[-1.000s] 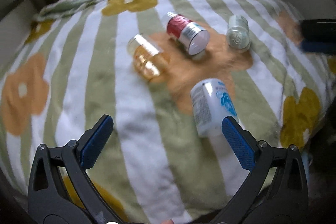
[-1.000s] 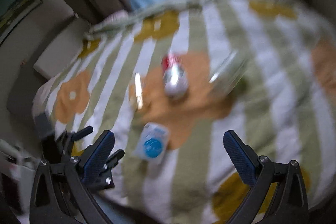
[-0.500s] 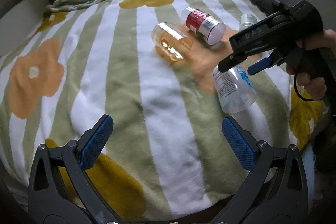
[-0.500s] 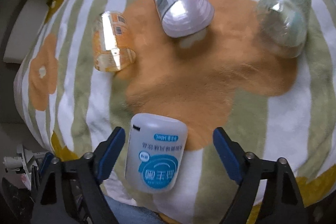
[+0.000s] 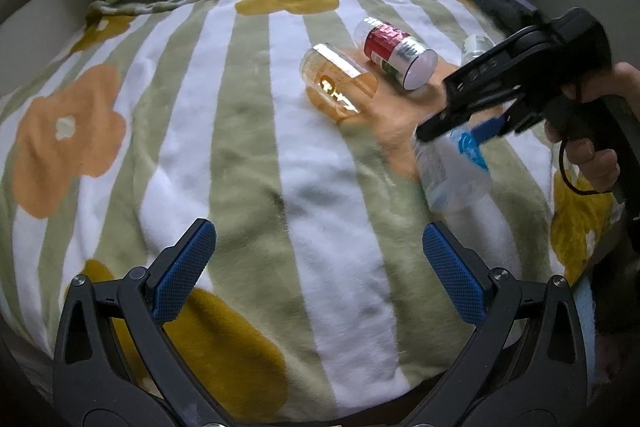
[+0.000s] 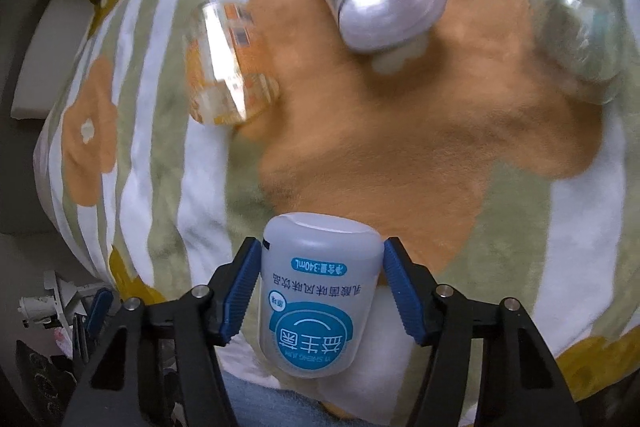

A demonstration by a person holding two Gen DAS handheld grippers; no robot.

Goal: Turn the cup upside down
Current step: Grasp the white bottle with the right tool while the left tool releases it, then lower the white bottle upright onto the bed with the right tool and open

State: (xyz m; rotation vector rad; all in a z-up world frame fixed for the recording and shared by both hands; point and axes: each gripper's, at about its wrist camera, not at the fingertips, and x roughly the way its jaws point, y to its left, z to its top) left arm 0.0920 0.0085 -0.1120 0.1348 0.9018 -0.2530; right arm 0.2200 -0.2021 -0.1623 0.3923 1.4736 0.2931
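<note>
White plastic cup [image 6: 316, 301] is clamped between the right gripper [image 6: 320, 283] pads.
It's held lying on the striped blanket [image 5: 248, 163], near right of the orange cup [image 5: 338, 85] and red cup [image 5: 394, 53]; left gripper [image 5: 318, 267] is spread wide, nothing in it.
</note>
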